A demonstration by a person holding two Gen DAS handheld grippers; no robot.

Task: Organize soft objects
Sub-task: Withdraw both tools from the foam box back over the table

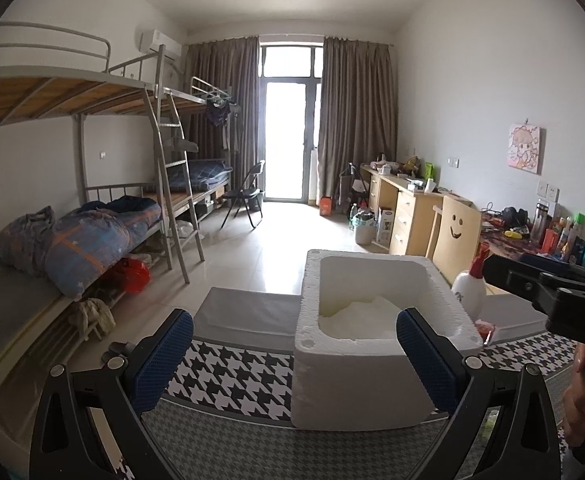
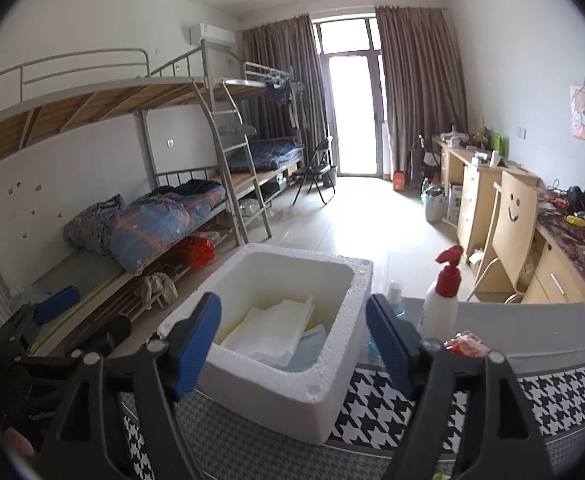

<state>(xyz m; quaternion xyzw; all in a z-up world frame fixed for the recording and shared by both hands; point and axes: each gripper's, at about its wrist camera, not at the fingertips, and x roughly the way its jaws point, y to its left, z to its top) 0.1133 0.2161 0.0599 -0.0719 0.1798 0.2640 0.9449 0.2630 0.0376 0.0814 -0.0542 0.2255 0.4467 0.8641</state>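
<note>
1. Left wrist view: your left tool (image 1: 294, 354) stands with its blue pads (image 1: 163, 354) wide apart and nothing between them; it holds nothing.
2. Ahead of it a white foam box (image 1: 366, 390) sits on the table (image 1: 228, 376), which carries a houndstooth cloth. The right pad overlaps the box's near rim in this view; you cannot tell whether it touches.
3. White soft material (image 1: 362, 316) lies low inside the box.
4. A grey pad (image 1: 248, 312) lies just beside the box on its left.
5. A white pump bottle (image 1: 469, 288) with a red top stands just right of the box.
6. Your right tool (image 1: 552, 292) enters from the right edge, with a hand (image 1: 582, 396) below it.
7. Right wrist view: your right tool (image 2: 294, 348) also has its pads (image 2: 198, 338) set wide apart, empty, above the near side of the box (image 2: 276, 392).
8. Folded white cloths (image 2: 270, 330) lie in the box, with a pale blue piece (image 2: 310, 354) at their right.
9. The bottle (image 2: 440, 300) stands upright right of the box, apart from it. A small red wrapped item (image 2: 468, 344) lies near its base.
10. Bunk beds (image 2: 140, 208) line the left wall; desks (image 2: 492, 200) line the right.
</note>
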